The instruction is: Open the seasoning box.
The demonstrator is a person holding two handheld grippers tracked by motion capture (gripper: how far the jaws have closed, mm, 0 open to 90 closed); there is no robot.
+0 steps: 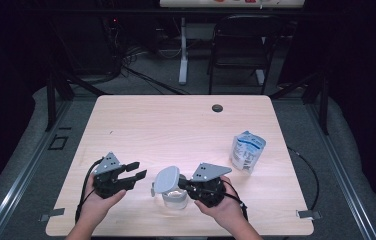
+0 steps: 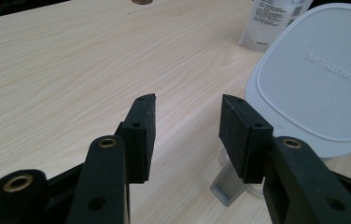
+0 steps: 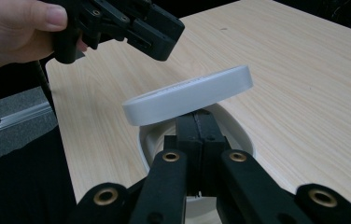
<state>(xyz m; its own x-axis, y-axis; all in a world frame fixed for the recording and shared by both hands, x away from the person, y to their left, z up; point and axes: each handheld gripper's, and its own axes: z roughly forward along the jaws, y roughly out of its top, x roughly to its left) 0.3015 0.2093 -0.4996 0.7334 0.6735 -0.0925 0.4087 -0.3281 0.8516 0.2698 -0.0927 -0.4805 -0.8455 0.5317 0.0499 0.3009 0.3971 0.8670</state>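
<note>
A clear container (image 1: 174, 200) stands near the table's front edge, its grey lid (image 1: 167, 179) tilted up and open. My right gripper (image 1: 182, 184) reaches in from the container's right side. In the right gripper view its jaws (image 3: 197, 116) are shut together over the container's rim (image 3: 239, 135), with the tips just under the raised lid (image 3: 187, 93). I cannot tell if anything is pinched between them. My left gripper (image 1: 133, 172) hovers left of the container, open and empty. In its own view the left gripper (image 2: 187, 105) faces the lid (image 2: 318, 79) at the right.
A white and blue pouch (image 1: 247, 151) stands upright at the table's right side, also seen as the pouch (image 2: 271, 18) behind the lid. A cable hole (image 1: 217, 108) sits near the far edge. A black chair (image 1: 241, 45) stands beyond the table.
</note>
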